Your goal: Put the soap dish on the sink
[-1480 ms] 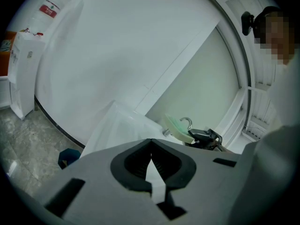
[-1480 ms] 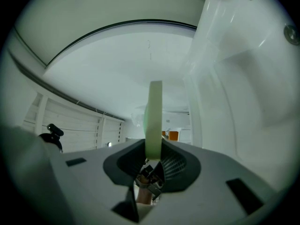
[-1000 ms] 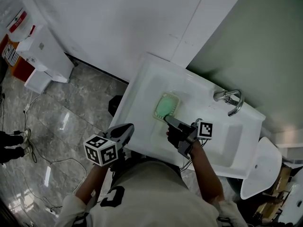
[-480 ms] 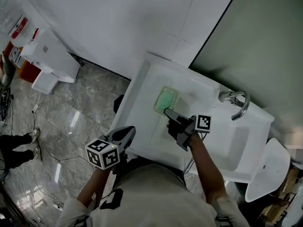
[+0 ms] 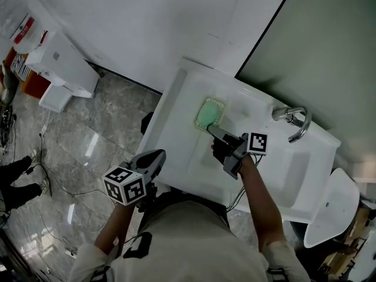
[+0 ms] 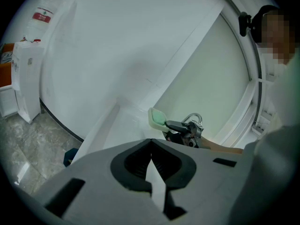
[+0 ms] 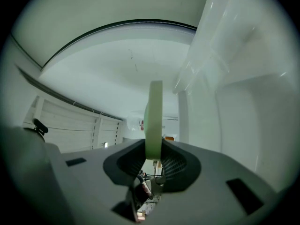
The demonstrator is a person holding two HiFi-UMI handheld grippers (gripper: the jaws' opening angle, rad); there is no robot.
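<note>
The soap dish (image 5: 208,113) is pale green with a cream rim. It hangs over the left part of the white sink (image 5: 170,119), gripped at its near edge by my right gripper (image 5: 210,128). In the right gripper view the soap dish (image 7: 153,116) shows edge-on, with the right gripper (image 7: 153,149) shut on it. In the left gripper view the soap dish (image 6: 157,117) floats above the basin, with the right gripper (image 6: 180,125) behind it. My left gripper (image 5: 155,155) stays off the sink's front left corner. The left gripper (image 6: 151,142) has its tips together and holds nothing.
A chrome faucet (image 5: 294,122) stands at the sink's back right. A white unit (image 5: 59,69) is against the wall on the left. Cables trail over the marble floor (image 5: 88,151). A white rounded fixture (image 5: 323,210) sits to the right of the sink.
My right gripper has carried the soap dish a little farther over the sink toward the wall. The left gripper has stayed where it was.
</note>
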